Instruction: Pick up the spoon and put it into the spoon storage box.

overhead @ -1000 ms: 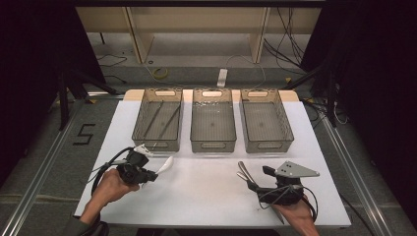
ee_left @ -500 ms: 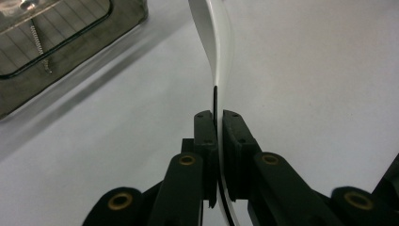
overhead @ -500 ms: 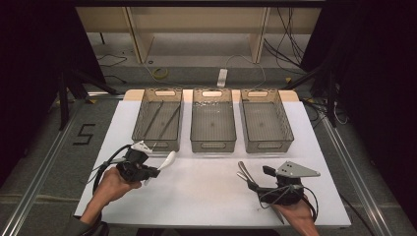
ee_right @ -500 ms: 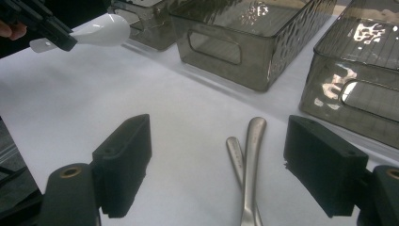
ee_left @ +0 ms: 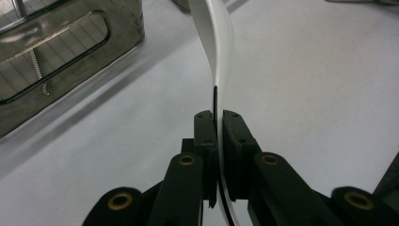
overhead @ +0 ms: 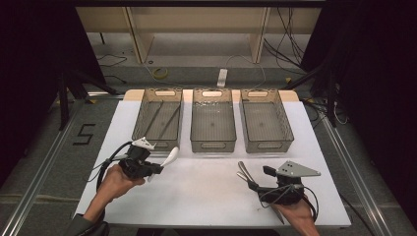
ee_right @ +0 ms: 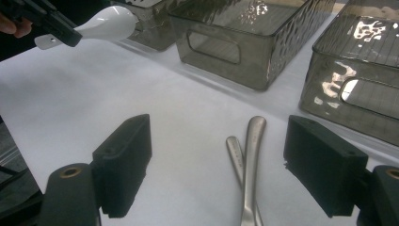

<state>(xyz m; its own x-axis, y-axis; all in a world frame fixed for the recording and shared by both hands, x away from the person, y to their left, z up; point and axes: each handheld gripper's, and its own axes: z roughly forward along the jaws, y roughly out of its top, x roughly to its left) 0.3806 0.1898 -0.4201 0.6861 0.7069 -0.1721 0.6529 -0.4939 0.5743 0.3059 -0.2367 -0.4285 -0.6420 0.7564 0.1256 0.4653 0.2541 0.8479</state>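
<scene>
My left gripper (overhead: 158, 168) (ee_left: 219, 122) is shut on the handle of a white spoon (overhead: 170, 157) (ee_left: 216, 42), held just above the white table in front of the left bin (overhead: 158, 123). The spoon's bowl points toward the bins. In the right gripper view the spoon (ee_right: 106, 23) hangs at the upper left. My right gripper (overhead: 259, 178) (ee_right: 221, 136) rests low at the table's front right, open, its jaws wide apart. Two metal utensil handles (overhead: 243, 172) (ee_right: 249, 155) lie on the table between those jaws, untouched by the pads.
Three grey see-through bins stand in a row at the back of the table: the left one holds long thin sticks, beside it the middle bin (overhead: 212, 123) and the right bin (overhead: 265, 123). A white table (overhead: 206, 196) spreads between both hands. Cables trail from both grippers.
The left hand has carried the white spoon a little up and toward the bins. The right hand has stayed still.
</scene>
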